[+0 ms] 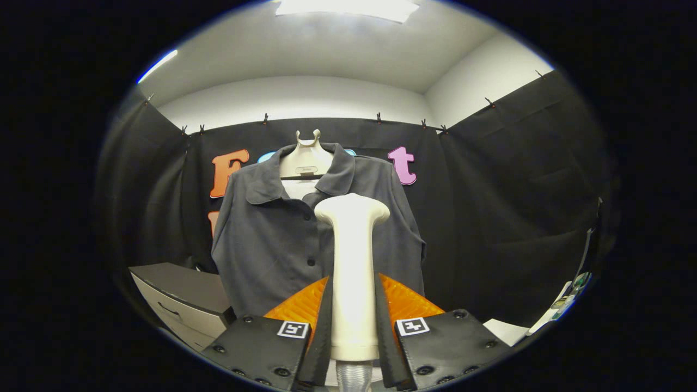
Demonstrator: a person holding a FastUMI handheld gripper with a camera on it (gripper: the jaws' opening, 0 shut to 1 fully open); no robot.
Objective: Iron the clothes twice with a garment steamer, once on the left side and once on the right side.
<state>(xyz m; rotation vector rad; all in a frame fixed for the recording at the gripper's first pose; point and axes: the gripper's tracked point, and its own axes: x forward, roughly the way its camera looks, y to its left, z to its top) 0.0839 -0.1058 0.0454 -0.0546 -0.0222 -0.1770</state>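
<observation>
Cream plastic marks the garment steamer (354,272), clamped upright by its handle between both fingers of the gripper (354,305). Its head sits before the dark grey shirt (267,239), which hangs on a pale hanger (306,158). A cabinet (179,294) stands left.

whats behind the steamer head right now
The gripper is shut on the steamer, whose head covers part of the dark shirt near its button placket. The shirt hangs on a pale hanger; the fabric directly behind the head is hidden.
</observation>
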